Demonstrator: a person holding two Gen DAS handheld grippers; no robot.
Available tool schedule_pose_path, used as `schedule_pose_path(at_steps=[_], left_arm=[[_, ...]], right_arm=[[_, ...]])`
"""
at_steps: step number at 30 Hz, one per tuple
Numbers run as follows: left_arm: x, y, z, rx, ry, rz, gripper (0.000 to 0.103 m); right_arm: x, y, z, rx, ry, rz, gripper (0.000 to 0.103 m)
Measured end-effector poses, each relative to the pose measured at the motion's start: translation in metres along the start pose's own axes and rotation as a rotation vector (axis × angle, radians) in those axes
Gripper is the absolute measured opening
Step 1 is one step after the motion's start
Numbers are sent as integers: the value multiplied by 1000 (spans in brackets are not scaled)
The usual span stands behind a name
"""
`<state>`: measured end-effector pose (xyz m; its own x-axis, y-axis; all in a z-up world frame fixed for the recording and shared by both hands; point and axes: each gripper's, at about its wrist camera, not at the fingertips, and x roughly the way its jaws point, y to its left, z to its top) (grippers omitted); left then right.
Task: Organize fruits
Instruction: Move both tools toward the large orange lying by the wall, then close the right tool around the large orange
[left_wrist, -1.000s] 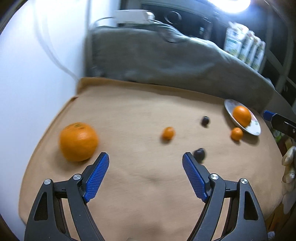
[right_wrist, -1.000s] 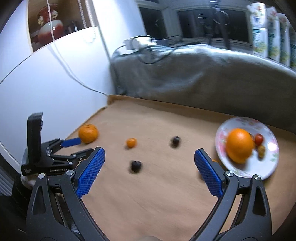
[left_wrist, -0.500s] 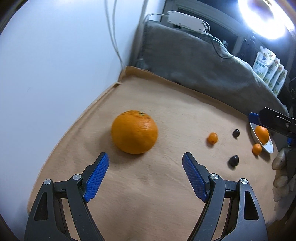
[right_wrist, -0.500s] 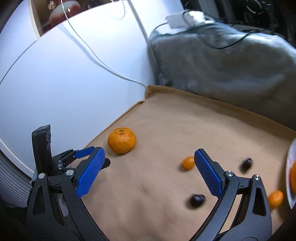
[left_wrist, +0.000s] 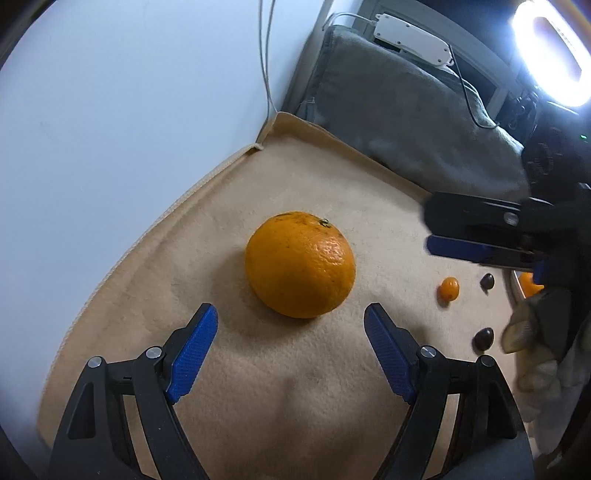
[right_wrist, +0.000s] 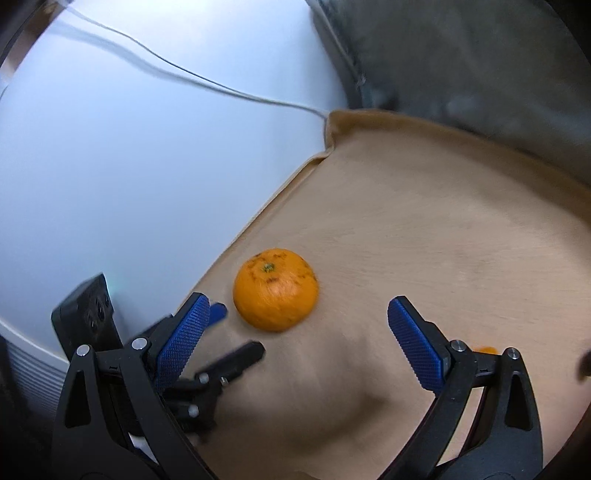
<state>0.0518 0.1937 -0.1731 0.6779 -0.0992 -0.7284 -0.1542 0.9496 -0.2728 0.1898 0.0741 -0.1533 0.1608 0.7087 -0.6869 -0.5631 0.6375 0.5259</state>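
Left gripper (left_wrist: 290, 328), jaws spread wide and empty, now nearer the large orange (left_wrist: 300, 264), which lies on the beige cloth (left_wrist: 258, 406) just ahead of its blue pads (left_wrist: 192, 349), apart. Right gripper (right_wrist: 297, 326), likewise released, has swung toward the same orange; its view is blurred. No legible writing. Small orange fruit (left_wrist: 448, 288) and two dark fruits (left_wrist: 484, 338) lie well to the right.

An orange fruit (left_wrist: 300, 264) lies on tan cloth (left_wrist: 236, 387); blue cross-hatched fingers (left_wrist: 192, 354).
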Motion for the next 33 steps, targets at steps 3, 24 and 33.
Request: schedule_pose_path(at_steps=[3,24,33], left_arm=[[2,4,2,-28,-3,-7,82],[15,10,8,-99,-7,-77,81],[18,5,8,-61,1,-105,74]], right_arm=[[17,-1,6,25,33,44,99],[80,2,13,58,140,113,84],[77,1,9,56,142,108,76]])
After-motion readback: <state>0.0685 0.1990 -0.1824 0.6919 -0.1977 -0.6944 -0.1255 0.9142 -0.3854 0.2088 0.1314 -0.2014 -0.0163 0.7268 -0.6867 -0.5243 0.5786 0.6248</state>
